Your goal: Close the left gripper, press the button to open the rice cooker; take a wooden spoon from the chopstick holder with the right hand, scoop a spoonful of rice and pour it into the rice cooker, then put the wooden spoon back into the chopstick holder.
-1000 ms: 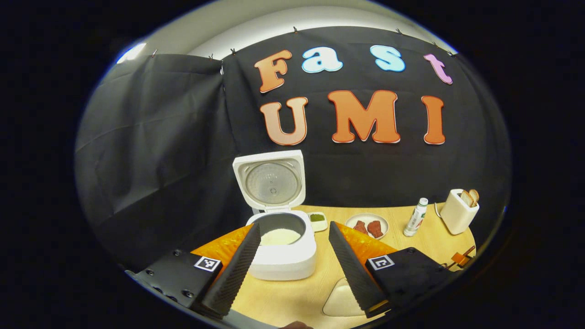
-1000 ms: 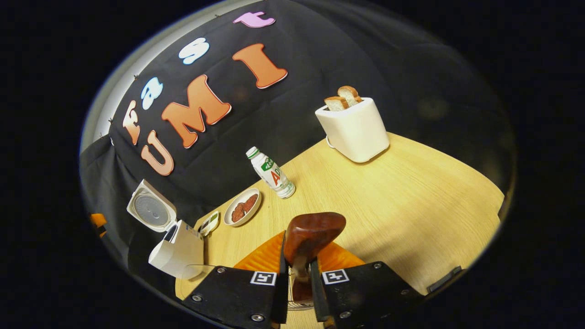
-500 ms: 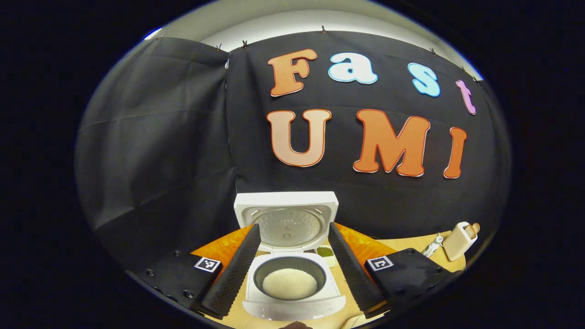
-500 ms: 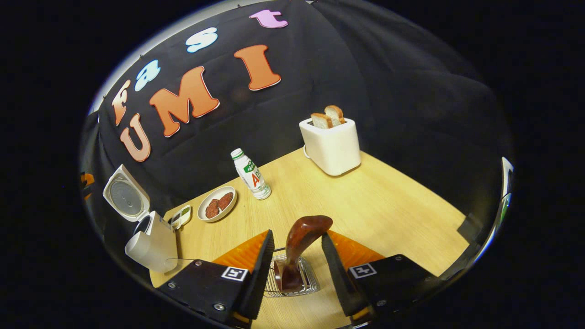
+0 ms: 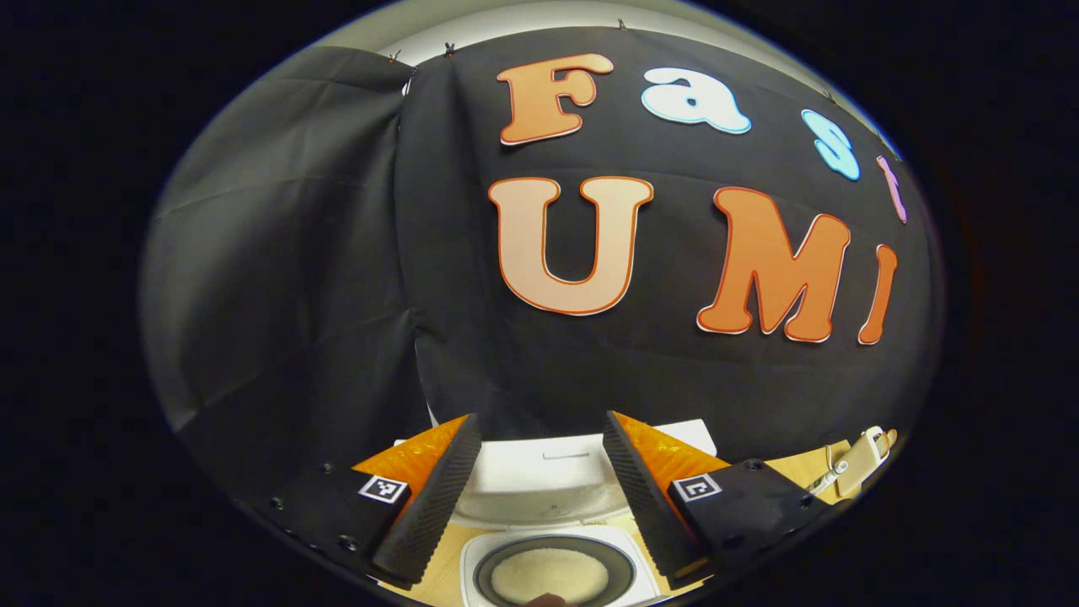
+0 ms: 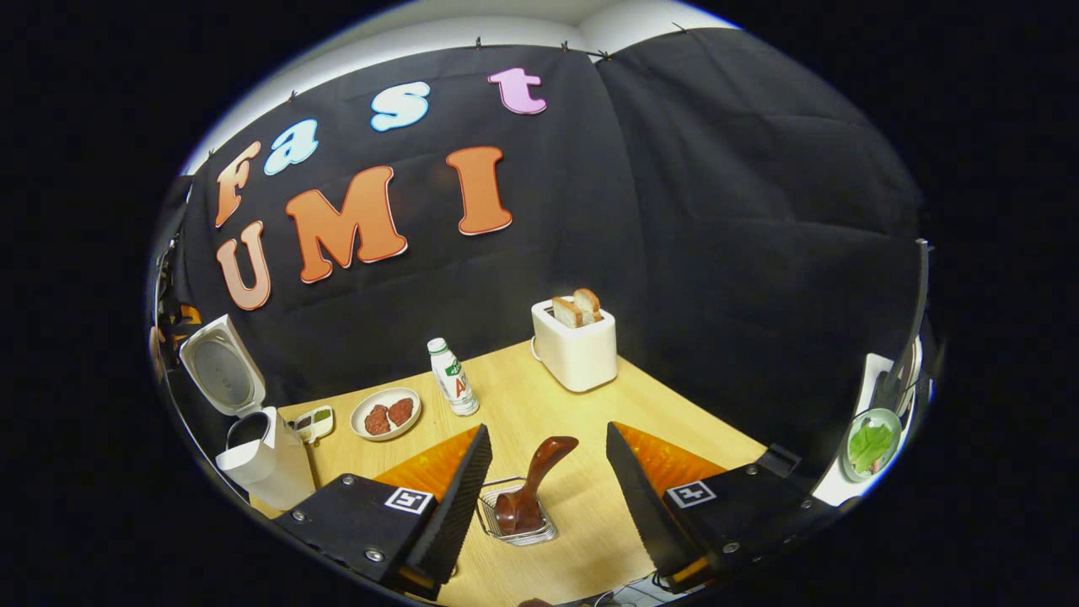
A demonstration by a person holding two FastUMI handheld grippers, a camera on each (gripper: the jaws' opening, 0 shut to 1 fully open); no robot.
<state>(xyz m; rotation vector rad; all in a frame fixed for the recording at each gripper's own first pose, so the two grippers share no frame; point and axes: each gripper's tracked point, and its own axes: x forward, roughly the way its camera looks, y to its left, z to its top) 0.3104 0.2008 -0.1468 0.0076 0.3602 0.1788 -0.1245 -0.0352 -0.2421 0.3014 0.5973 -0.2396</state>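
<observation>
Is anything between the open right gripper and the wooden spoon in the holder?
Nothing visible. The wooden spoon stands in the wire chopstick holder, directly ahead of the open right gripper, with only bare table around it.

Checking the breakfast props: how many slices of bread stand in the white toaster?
2: both browned bread slices stand side by side in the top slots of the white toaster at the table's far edge.

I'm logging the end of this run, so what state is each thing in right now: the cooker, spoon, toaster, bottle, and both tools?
rice cooker: lid up, rice in the pot
wooden spoon: standing in the chopstick holder, released
left tool: open, above the cooker, holding nothing
right tool: open, fingers either side of the spoon, not touching
toaster: two bread slices sticking up
bottle: upright, capped
plate: holds two reddish pieces
</observation>
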